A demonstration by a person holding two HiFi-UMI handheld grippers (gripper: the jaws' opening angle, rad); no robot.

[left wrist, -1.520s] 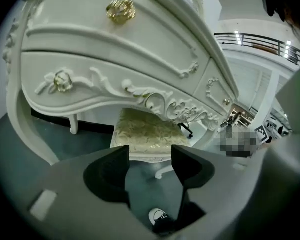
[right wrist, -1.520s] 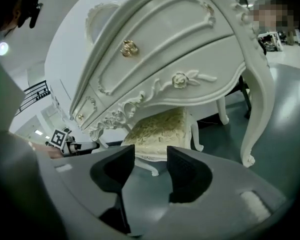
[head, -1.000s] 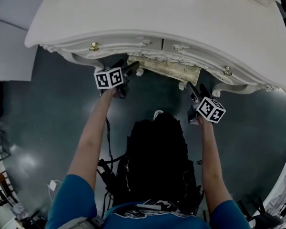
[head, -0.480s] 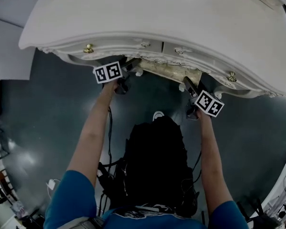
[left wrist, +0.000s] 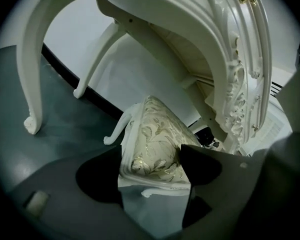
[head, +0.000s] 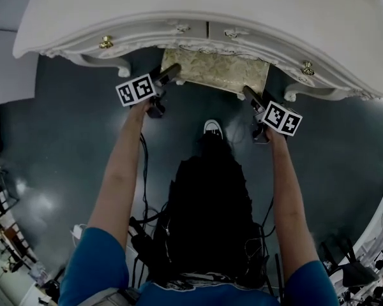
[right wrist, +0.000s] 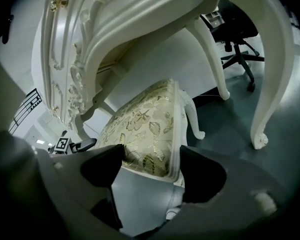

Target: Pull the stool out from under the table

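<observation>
The stool point(head: 217, 69) has a gold-patterned cushion and white curved legs, and its seat pokes out from under the white ornate table point(head: 179, 5). My left gripper point(head: 171, 73) is at the seat's left front corner. In the left gripper view its jaws are closing on that corner of the stool point(left wrist: 157, 144), and both pads touch it. My right gripper point(head: 249, 94) is at the right front corner. There too the jaws are closing, with the stool's cushion edge point(right wrist: 145, 129) pressed between the pads.
The table's curved white legs point(left wrist: 32, 84) stand either side of the stool on the dark floor. A black office chair point(right wrist: 240, 29) is beyond the table. The person's shoe point(head: 212, 128) is just in front of the stool. Cables lie on the floor behind.
More of the stool's cushion shows beyond the table's front edge than a second ago. Both grippers have come back toward the person with it.
</observation>
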